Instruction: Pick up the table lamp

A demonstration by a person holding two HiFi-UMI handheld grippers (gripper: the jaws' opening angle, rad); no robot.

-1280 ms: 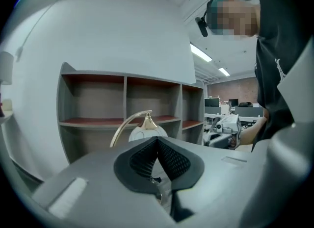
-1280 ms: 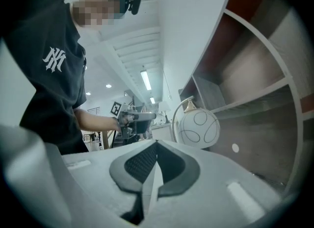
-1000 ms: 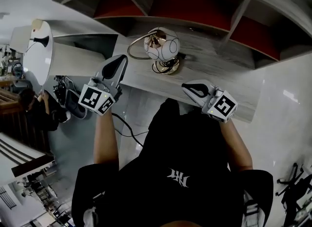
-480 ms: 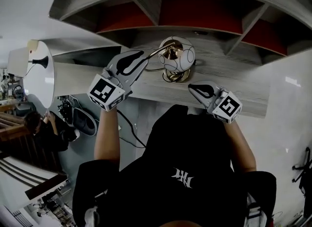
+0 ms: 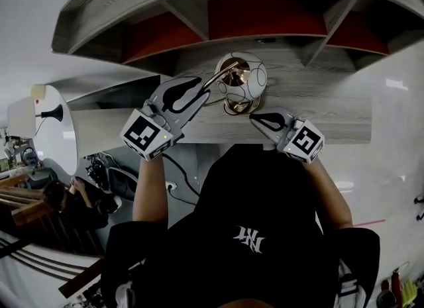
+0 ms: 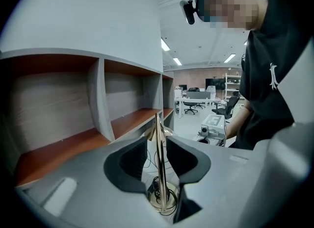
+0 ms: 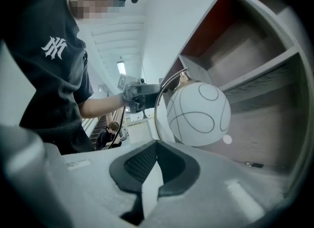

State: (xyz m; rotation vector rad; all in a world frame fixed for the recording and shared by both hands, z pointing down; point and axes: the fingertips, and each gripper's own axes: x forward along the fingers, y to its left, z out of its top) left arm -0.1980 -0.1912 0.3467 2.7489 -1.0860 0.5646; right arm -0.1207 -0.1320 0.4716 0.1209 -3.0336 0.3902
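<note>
My left tongs (image 6: 154, 141), just spreading, straddle the table lamp's brass arm (image 6: 159, 165) without touching it. My right tongs (image 7: 156, 143), pressed together and empty, point toward its white globe shade (image 7: 197, 114).

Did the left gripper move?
Yes. The left gripper moved up to the lamp on the desk; its fingers have just been opening, the lamp's stem between them.

The table lamp (image 5: 242, 78) stands on the desk (image 5: 331, 111) below the shelf compartments (image 5: 265, 15), between left gripper (image 5: 202, 88) and right gripper (image 5: 257, 118)
</note>
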